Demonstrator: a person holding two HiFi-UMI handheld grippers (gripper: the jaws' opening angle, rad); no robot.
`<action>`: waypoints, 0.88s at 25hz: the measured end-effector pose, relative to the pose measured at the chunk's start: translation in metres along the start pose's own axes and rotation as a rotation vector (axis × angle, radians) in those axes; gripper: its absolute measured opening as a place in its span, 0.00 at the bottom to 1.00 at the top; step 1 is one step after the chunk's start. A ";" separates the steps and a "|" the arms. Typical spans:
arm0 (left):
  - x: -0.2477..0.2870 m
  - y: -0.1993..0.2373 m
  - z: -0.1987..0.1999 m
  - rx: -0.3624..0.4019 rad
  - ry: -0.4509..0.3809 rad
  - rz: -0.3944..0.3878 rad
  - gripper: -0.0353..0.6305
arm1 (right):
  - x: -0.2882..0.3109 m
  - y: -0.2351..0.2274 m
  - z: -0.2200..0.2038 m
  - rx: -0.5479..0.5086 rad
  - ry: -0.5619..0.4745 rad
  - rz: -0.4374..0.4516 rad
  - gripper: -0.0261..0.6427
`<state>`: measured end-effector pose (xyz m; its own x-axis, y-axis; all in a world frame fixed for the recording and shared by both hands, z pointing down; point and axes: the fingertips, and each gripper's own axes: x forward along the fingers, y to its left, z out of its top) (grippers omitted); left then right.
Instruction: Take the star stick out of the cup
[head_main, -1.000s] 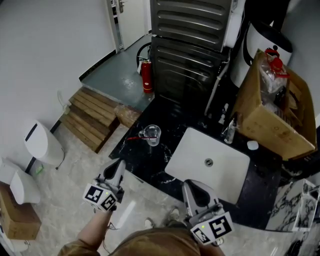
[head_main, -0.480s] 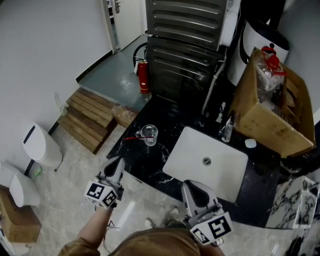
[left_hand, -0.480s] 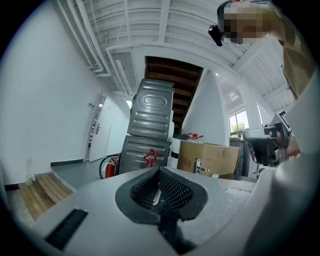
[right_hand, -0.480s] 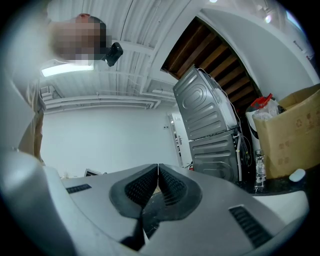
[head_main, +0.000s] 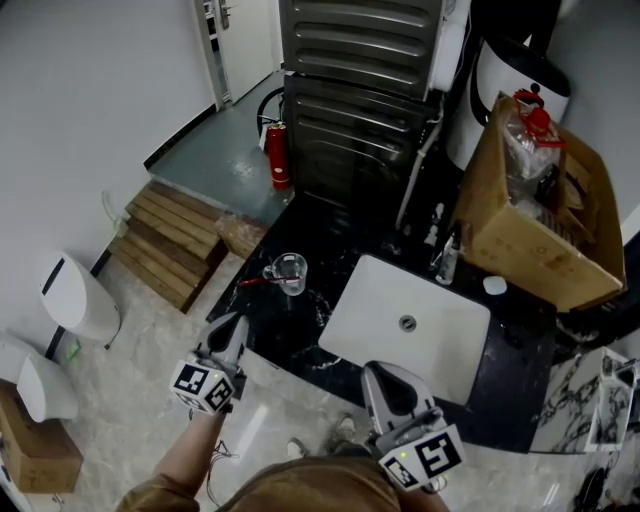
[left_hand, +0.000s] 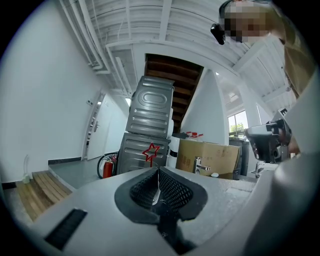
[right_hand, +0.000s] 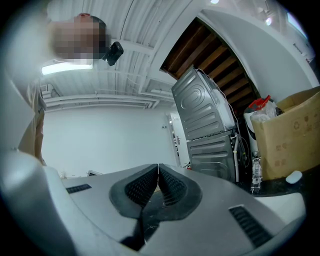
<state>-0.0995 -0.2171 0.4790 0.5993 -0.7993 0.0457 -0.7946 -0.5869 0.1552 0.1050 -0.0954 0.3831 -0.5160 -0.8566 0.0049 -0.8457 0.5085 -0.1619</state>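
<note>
The stick (head_main: 255, 283) with its star is red, and the cup (head_main: 289, 268) is clear. The counter (head_main: 300, 335) is black with white veins; the sink (head_main: 450, 330) is white. The far extinguisher (head_main: 277, 156) is red and the box (head_main: 520, 240) at right is brown. The left gripper (head_main: 237, 322) and right gripper (head_main: 383, 372) are grey, with black cross-hatched pads (left_hand: 172, 190) and black-and-white squared cubes (head_main: 205, 388).

No legible word, brand or number anywhere. Only faint printed marks on the side of the cardboard box (right_hand: 292, 132), too small and too pale to read. On the cubes of the left gripper (head_main: 237, 320) and the right gripper (head_main: 382, 370), black-and-white square markers: pure patterns, without letters or digits.
</note>
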 end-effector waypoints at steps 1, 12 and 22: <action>0.002 0.001 -0.001 -0.001 0.003 0.000 0.06 | 0.000 -0.001 0.000 0.001 0.001 -0.002 0.04; 0.022 0.011 -0.010 -0.008 0.023 -0.004 0.06 | 0.001 -0.010 -0.001 0.000 0.004 -0.018 0.04; 0.038 0.015 -0.018 -0.025 0.038 -0.017 0.06 | 0.004 -0.013 -0.004 -0.001 0.016 -0.022 0.04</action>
<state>-0.0867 -0.2542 0.5010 0.6165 -0.7833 0.0805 -0.7818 -0.5967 0.1809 0.1139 -0.1050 0.3894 -0.4995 -0.8660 0.0243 -0.8569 0.4898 -0.1609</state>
